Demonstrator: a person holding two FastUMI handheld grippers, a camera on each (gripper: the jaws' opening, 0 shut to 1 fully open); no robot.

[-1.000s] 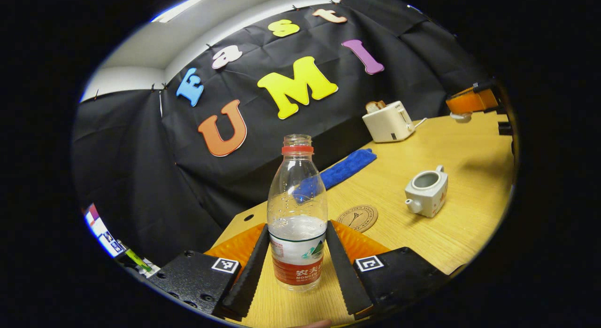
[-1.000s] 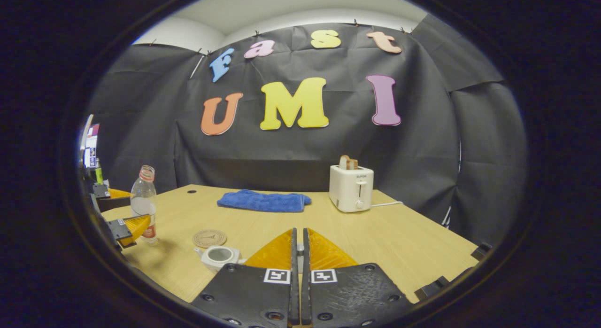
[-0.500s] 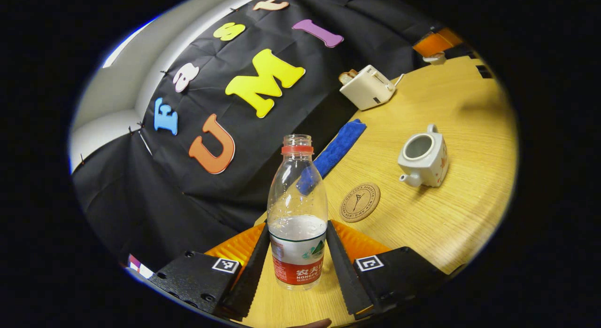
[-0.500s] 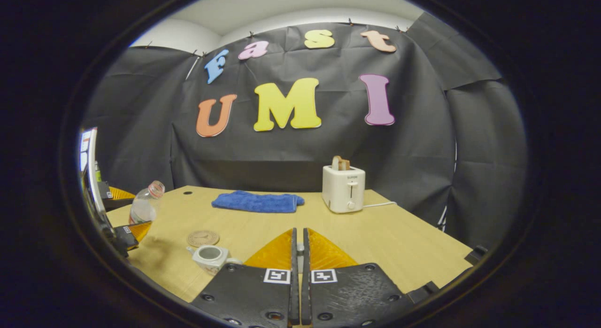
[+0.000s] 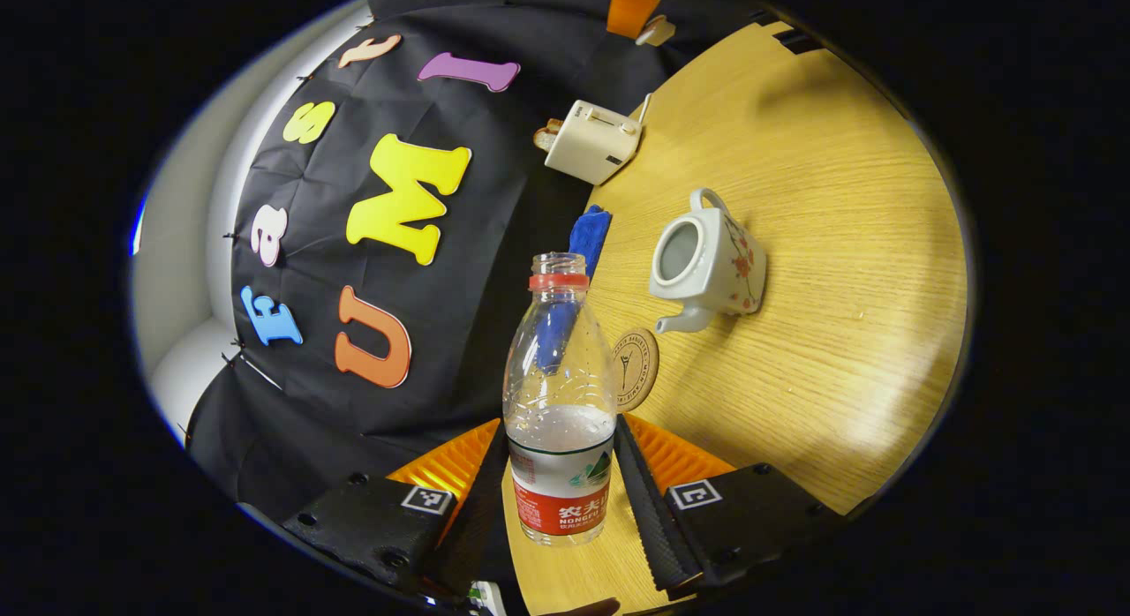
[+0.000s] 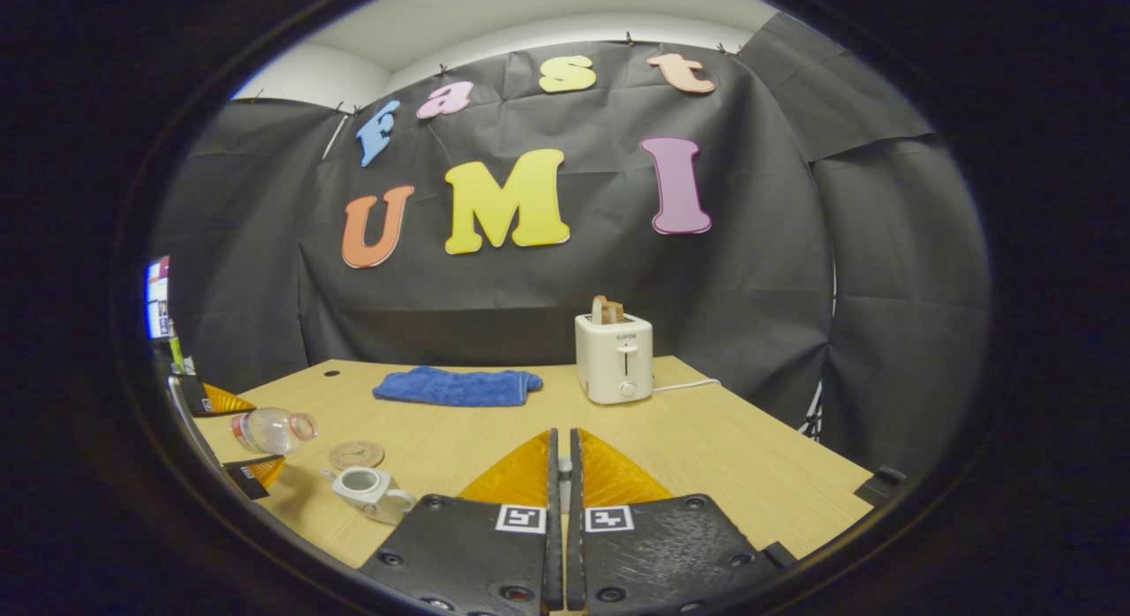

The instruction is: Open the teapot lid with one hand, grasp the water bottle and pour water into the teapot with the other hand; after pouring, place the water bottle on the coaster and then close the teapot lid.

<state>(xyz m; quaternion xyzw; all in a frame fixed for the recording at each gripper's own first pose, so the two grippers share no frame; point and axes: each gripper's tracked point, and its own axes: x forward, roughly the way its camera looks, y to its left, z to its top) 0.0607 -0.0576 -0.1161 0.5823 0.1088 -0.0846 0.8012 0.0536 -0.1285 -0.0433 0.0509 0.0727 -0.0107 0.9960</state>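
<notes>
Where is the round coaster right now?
In the left gripper view, the coaster lies flat on the table, between the held bottle and the teapot.

Clear uncapped water bottle [image 5: 559, 404] with red label, part full, tipped nearly sideways above the table, white lidless teapot [image 5: 706, 263] upright nearby, round coaster [image 5: 636, 369] bare between them
</notes>
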